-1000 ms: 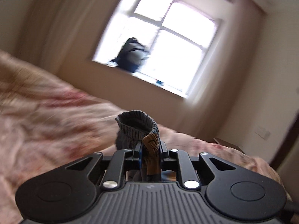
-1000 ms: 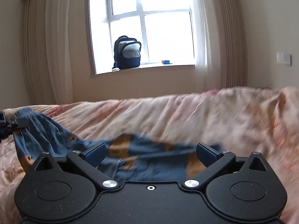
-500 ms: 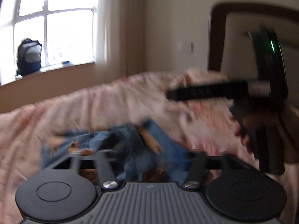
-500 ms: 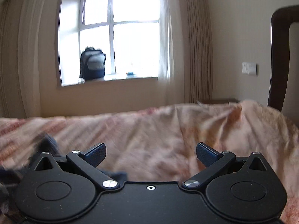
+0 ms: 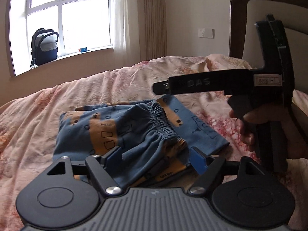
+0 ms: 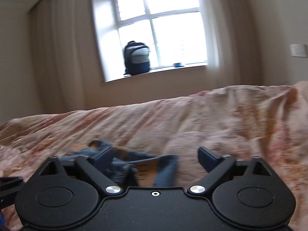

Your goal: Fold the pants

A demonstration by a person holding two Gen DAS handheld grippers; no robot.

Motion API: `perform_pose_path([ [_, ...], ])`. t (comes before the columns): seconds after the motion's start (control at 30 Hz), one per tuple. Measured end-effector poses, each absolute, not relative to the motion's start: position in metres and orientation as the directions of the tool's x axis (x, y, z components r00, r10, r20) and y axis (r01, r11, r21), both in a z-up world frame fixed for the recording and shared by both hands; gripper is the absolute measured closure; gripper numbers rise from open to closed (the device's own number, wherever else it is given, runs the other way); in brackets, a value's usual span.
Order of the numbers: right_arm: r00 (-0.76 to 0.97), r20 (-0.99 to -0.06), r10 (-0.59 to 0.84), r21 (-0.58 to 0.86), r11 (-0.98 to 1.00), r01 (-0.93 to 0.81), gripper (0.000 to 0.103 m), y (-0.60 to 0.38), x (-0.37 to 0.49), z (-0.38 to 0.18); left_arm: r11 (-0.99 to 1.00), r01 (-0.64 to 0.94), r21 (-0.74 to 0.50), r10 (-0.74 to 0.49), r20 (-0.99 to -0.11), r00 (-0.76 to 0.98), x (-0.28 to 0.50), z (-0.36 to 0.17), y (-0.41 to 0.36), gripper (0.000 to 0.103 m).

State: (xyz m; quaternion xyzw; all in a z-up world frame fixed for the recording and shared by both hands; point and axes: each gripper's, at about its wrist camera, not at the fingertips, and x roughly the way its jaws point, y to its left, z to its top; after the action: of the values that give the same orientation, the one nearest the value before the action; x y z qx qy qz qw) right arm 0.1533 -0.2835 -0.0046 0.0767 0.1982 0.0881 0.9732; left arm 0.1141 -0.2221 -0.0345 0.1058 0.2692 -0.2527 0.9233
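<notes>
The blue pants with orange print [image 5: 119, 132] lie folded on the pink bedspread [image 5: 115, 84], the elastic waistband on top facing right. My left gripper [image 5: 154, 158] is open just above the near edge of the pants, the cloth lying between its blue pads. My right gripper [image 6: 155, 156] is open and empty, low over the bed; blurred blue cloth [image 6: 134, 163] shows between and left of its fingers. The right gripper's body [image 5: 231, 84] and the hand holding it show at right in the left wrist view, above the pants.
A dark wooden headboard [image 5: 238, 19] stands at the right. A window with a dark backpack [image 5: 44, 46] on its sill is across the room, with curtains beside it. The bedspread spreads widely around the pants.
My left gripper was shut on the waistband, swung right over the bed and has opened, leaving the pants folded over. My right gripper stayed open and swung about over the bed.
</notes>
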Motion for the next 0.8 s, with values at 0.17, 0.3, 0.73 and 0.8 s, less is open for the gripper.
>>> perform_pose_path([
  [0.17, 0.868, -0.427, 0.253, 0.192, 0.964, -0.186, 0.046, -0.271, 0.168, -0.02, 0.828, 0.54, 0.151, -0.376, -0.566, 0.734, 0.108, -0.038, -0.227, 0.038],
  [0.3, 0.844, -0.457, 0.279, 0.25, 0.951, -0.179, 0.055, -0.276, 0.172, -0.028, 0.809, 0.557, 0.186, -0.363, -0.588, 0.723, 0.107, -0.044, -0.233, 0.044],
  [0.73, 0.833, -0.44, 0.336, 0.354, 0.917, -0.183, 0.059, -0.289, 0.171, -0.026, 0.798, 0.555, 0.234, -0.341, -0.585, 0.736, 0.1, -0.043, -0.236, 0.066],
  [0.8, 0.833, -0.435, 0.342, 0.338, 0.919, -0.201, 0.059, -0.287, 0.171, -0.024, 0.799, 0.554, 0.234, -0.34, -0.585, 0.737, 0.101, -0.043, -0.236, 0.072],
])
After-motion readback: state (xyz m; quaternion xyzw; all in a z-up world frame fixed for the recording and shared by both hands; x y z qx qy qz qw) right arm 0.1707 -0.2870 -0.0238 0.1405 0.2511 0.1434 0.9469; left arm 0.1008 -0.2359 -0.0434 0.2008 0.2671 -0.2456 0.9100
